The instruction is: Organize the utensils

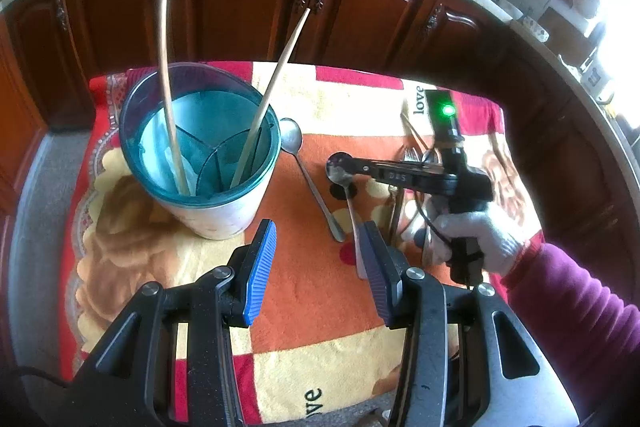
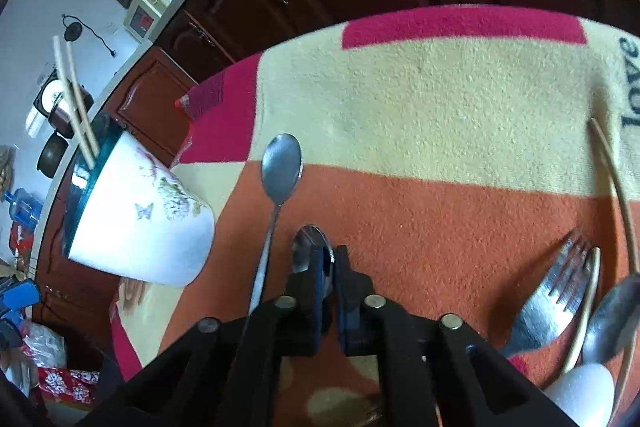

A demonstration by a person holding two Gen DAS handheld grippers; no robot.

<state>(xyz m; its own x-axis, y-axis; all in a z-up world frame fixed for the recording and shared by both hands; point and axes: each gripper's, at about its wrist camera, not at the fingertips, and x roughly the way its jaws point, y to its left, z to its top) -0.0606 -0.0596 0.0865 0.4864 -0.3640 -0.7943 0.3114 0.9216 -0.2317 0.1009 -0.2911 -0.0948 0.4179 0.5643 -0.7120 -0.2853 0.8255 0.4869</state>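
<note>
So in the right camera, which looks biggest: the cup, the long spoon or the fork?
1. The cup looks biggest.
2. and 3. The long spoon and the fork I won't rank: the spoon is longer but thin, and the fork lies nearer the camera, partly cut off.

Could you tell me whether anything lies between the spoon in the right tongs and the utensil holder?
Only a second spoon lies flat between the held spoon and the holder. Two chopsticks already stand inside it.
</note>
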